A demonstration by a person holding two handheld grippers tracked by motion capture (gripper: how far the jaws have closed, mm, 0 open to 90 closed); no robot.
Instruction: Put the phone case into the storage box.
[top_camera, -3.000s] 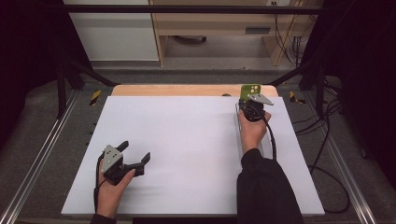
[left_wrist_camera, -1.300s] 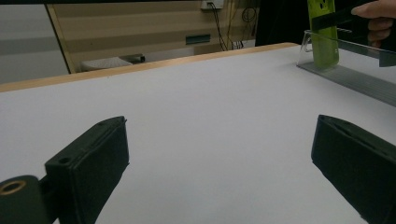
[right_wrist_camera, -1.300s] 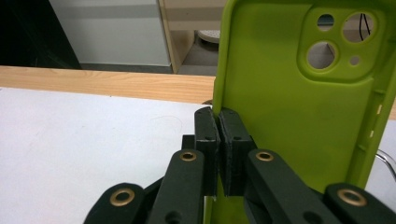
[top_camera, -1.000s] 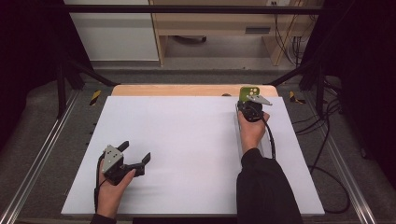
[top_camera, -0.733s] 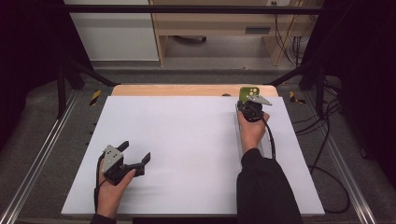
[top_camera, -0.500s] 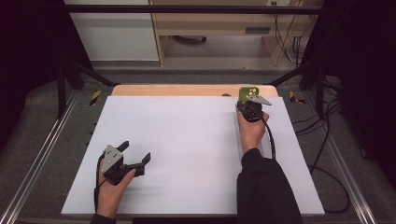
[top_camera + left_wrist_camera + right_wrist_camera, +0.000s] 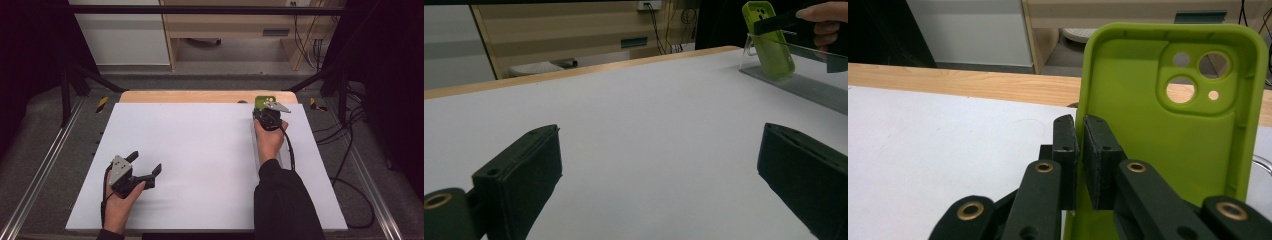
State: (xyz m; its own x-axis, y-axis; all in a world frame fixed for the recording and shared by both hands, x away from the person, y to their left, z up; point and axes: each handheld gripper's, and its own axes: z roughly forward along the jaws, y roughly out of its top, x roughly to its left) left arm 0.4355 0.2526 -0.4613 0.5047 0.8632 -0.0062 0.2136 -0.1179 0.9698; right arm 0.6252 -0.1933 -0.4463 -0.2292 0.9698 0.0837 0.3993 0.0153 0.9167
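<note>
A lime-green phone case [image 7: 1168,140] stands upright, its open inside facing the right gripper's camera and its camera cut-outs at the top right. My right gripper [image 7: 1081,130] is shut on the case's left edge. In the high view the case [image 7: 264,101] and right gripper [image 7: 266,110] are at the far right of the white board. From the left gripper view the case [image 7: 769,45] leans on a clear stand [image 7: 804,75]. My left gripper [image 7: 146,162] rests open near the front left, with nothing between its fingers [image 7: 524,175].
The white board [image 7: 200,150] covers a wooden tabletop whose far edge [image 7: 190,96] shows. Metal frame rails [image 7: 45,165] run along both sides. Cables [image 7: 350,165] lie on the grey floor to the right. Cabinets stand beyond the table.
</note>
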